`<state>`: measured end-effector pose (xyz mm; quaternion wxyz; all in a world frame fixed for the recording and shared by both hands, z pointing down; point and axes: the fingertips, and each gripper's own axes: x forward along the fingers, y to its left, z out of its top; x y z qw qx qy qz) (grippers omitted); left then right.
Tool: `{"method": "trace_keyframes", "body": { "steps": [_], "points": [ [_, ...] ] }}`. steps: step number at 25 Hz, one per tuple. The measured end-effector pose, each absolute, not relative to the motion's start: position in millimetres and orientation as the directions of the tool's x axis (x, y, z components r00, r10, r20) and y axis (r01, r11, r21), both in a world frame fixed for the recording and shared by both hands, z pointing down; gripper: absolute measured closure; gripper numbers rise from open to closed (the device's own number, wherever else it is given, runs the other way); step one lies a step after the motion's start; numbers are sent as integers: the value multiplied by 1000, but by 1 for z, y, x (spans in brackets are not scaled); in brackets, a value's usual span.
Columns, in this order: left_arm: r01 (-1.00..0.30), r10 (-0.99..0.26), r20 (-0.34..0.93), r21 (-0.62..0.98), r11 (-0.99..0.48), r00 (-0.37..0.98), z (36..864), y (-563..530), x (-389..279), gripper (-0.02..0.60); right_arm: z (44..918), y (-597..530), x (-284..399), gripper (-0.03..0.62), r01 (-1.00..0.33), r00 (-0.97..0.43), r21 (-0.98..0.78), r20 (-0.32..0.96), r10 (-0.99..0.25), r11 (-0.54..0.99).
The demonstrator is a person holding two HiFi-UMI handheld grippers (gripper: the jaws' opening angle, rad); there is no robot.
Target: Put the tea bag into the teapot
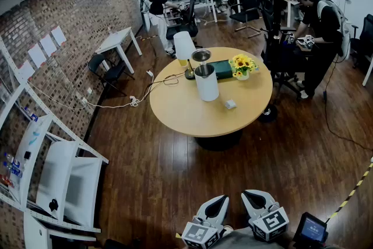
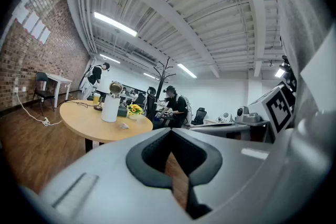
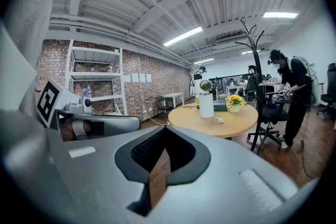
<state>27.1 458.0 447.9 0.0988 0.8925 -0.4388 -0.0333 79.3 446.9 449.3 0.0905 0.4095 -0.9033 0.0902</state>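
the tea bag (image 1: 231,104), a small pale square packet, lies flat on the round tan wooden worktop (image 1: 180,111). it sits just beside the teapot (image 1: 206,83), on the side nearer the person. both grippers are well apart from the teapot, low over the dark plank floor (image 1: 151,178). the left gripper (image 1: 217,204) and the right gripper (image 1: 252,198) each have smooth grey jaws with black pads pressed together, pinching nothing. the teapot is a tall white cylinder with its shiny metal lid tipped open.
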Motion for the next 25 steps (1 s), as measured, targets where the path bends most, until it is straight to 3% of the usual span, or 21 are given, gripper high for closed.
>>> {"method": "trace_keyframes", "body": {
  "steps": [12,25],
  "points": [
    [-790,-800,30,189,-584,599,444,383,17,591,443,368,68,586,-740,-666,-75,222,-713,668],
    [-842,-849,50,168,-513,527,444,223,58,591,449,206,110,586,-678,-731,-96,188,-656,729]
  ]
}}
